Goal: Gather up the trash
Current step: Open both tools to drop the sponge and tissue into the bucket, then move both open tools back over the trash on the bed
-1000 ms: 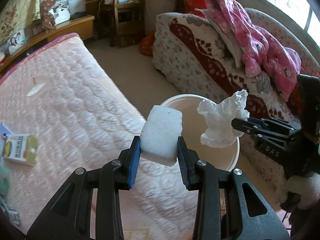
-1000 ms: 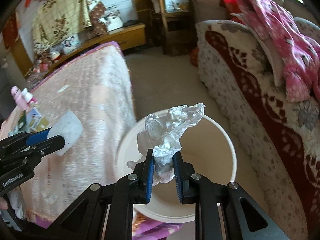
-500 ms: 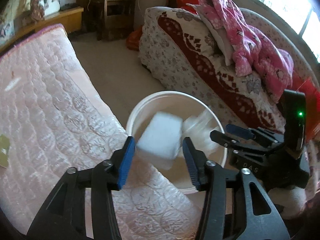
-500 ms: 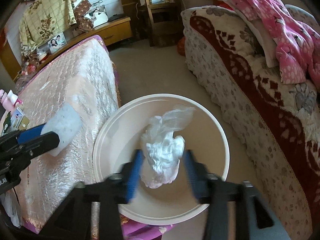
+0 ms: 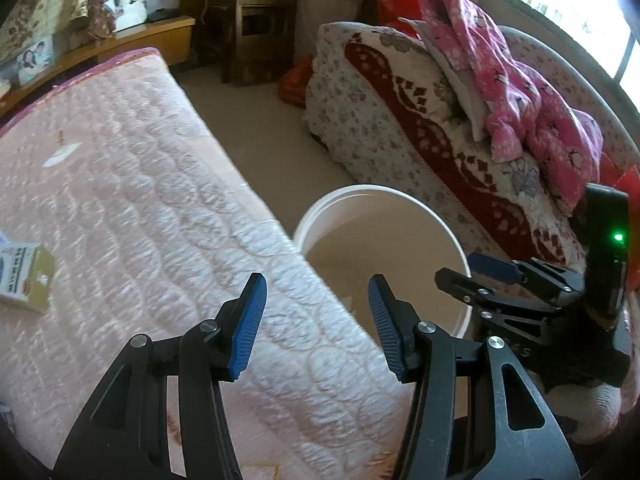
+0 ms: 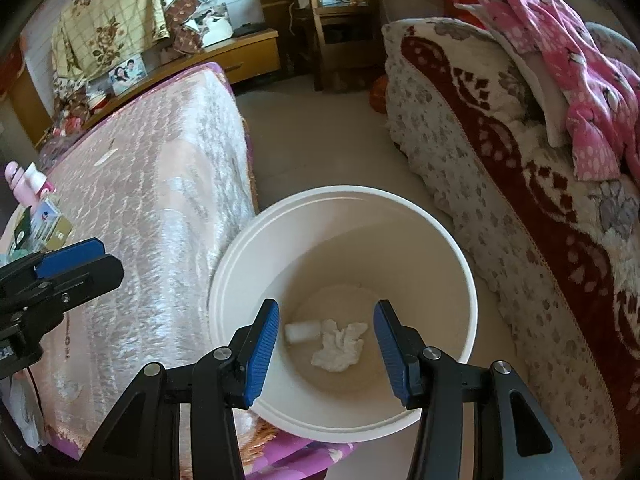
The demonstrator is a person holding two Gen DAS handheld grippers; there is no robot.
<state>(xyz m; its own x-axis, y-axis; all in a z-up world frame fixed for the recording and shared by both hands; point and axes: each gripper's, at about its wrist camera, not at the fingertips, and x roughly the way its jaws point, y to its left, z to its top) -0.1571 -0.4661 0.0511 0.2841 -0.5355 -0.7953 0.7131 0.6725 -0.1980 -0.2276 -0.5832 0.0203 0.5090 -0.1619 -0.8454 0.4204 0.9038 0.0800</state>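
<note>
A white bucket (image 6: 400, 208) stands on the floor between the pink bed and the sofa; it also shows in the left wrist view (image 5: 320, 212). At its bottom lie a white foam block (image 6: 301, 332) and a crumpled white plastic bag (image 6: 340, 346). My right gripper (image 6: 326, 350) is open and empty above the bucket's near rim. My left gripper (image 5: 316, 326) is open and empty over the bed's edge, beside the bucket. The right gripper (image 5: 516, 280) shows at the right of the left wrist view.
A pink quilted bed (image 5: 120, 184) fills the left, with a small green and white carton (image 5: 26, 276) on it. A sofa with a floral and red cover (image 6: 520, 184) and pink clothes (image 5: 520, 92) lies right. Wooden furniture (image 6: 336, 20) stands at the back.
Both grippers opened. The foam block fell from my left gripper and the plastic bag from my right gripper into the bucket.
</note>
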